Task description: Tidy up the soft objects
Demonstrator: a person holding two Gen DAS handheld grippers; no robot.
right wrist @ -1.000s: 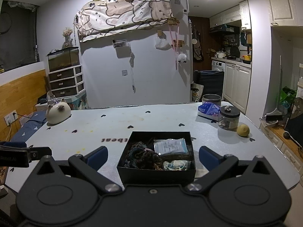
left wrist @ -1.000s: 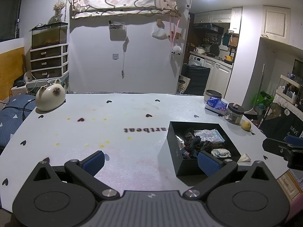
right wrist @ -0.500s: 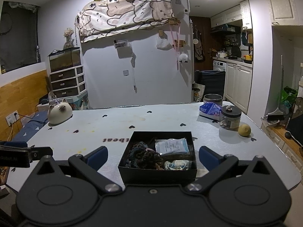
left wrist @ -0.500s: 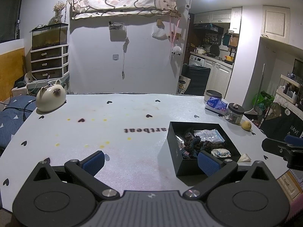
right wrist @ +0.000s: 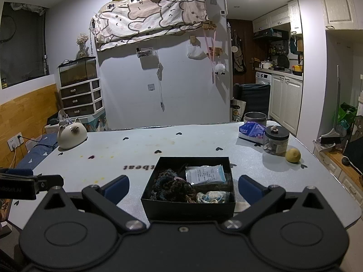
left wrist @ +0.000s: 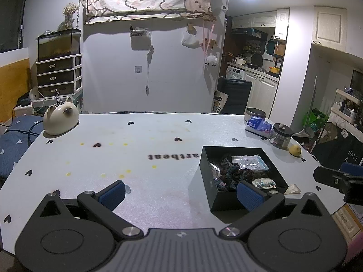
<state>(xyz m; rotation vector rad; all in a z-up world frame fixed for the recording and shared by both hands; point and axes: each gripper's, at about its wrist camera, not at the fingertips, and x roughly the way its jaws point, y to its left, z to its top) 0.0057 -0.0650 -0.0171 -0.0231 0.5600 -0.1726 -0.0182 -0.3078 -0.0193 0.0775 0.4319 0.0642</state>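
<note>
Left wrist view: the left gripper (left wrist: 181,191) is held low over the near edge of the table (left wrist: 140,149), its blue-padded fingers (left wrist: 112,194) spread wide with nothing between them. A black box (left wrist: 240,176) is seen right of centre on the table, with the right finger overlapping its near corner in the picture; whether contact is made cannot be told. Inside the box are noted dark knitted scrunchies (left wrist: 236,173), a clear plastic packet (left wrist: 248,162) toward the far side, and a pale crumpled cloth piece (left wrist: 264,183) at the near right. A small white folded scrap (left wrist: 293,189) lies on the table just beside the box's right near corner. The right gripper (left wrist: 338,179) is glimpsed at the right edge. A cat-shaped ceramic piece (left wrist: 60,120) is set at the far left corner; a glass jar (left wrist: 280,135), tissue pack (left wrist: 258,124) and lemon (left wrist: 295,150) are grouped at the far right. Right wrist view: the right gripper (right wrist: 182,189) is likewise held wide and empty, with the black box (right wrist: 188,206) framed between its fingers (right wrist: 250,189) and apart from both. The scrunchies (right wrist: 172,185) fill the left half, the packet (right wrist: 205,174) the far right, the cloth piece (right wrist: 213,197) the near right. The left gripper (right wrist: 31,184) is seen at the left edge.
</note>
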